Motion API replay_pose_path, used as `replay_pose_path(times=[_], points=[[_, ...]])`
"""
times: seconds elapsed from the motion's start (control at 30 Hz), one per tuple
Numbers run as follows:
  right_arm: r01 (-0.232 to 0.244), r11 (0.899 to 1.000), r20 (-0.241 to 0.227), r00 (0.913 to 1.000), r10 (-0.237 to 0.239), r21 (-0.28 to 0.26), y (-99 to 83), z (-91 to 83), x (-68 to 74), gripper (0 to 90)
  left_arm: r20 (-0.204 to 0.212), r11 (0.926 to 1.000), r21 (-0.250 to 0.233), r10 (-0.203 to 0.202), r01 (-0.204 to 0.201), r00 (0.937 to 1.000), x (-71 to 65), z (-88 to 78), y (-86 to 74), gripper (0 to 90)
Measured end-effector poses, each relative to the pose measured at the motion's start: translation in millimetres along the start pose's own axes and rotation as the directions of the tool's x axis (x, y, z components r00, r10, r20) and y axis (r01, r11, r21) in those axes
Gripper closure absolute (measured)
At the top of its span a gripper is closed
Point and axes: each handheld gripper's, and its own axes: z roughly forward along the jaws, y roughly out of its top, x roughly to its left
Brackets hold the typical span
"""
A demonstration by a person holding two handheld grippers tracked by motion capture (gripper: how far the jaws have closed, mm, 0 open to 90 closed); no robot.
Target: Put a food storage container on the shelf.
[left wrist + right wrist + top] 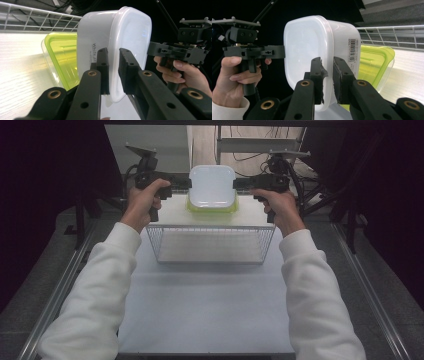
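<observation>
Print on the white tub's (100, 37) side is cut off by the left hand-held gripper (113, 62), and too small to read. Opaque white, with rounded corners and a barcode label, the tub hangs above a green-lidded box (212, 205) just beyond the wire basket (210, 245) on the worktop (200, 310). Each hand-held gripper is clamped on the tub's rim, the left from its left, the right hand-held gripper (327, 67) from its right.
</observation>
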Motion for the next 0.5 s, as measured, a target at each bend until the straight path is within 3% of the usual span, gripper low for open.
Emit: replay_pose_path(times=[0.2, 0.3, 0.5], points=[[-0.059, 0.998, -0.015, 0.9981, 0.06, 0.009, 2.8, 3.8, -7.1, 77.7, 0.034, 0.9987, -0.002, -0.05, 0.05, 0.9982, 8.6, 2.4, 3.9, 79.9], [-0.097, 0.995, -0.028, 0.9949, 0.097, 0.015, 5.8, 5.4, -13.0, 77.0, 0.061, 0.9962, 0.004, -0.087, 0.087, 0.9943, 13.5, 4.5, 8.0, 80.3], [-0.156, 0.988, -0.027, 0.9873, 0.156, 0.011, 12.9, 13.2, -20.4, 75.0, 0.076, 0.9875, 0.0, -0.157, 0.157, 0.9847, 26.1, 10.6, 17.0, 79.6]])
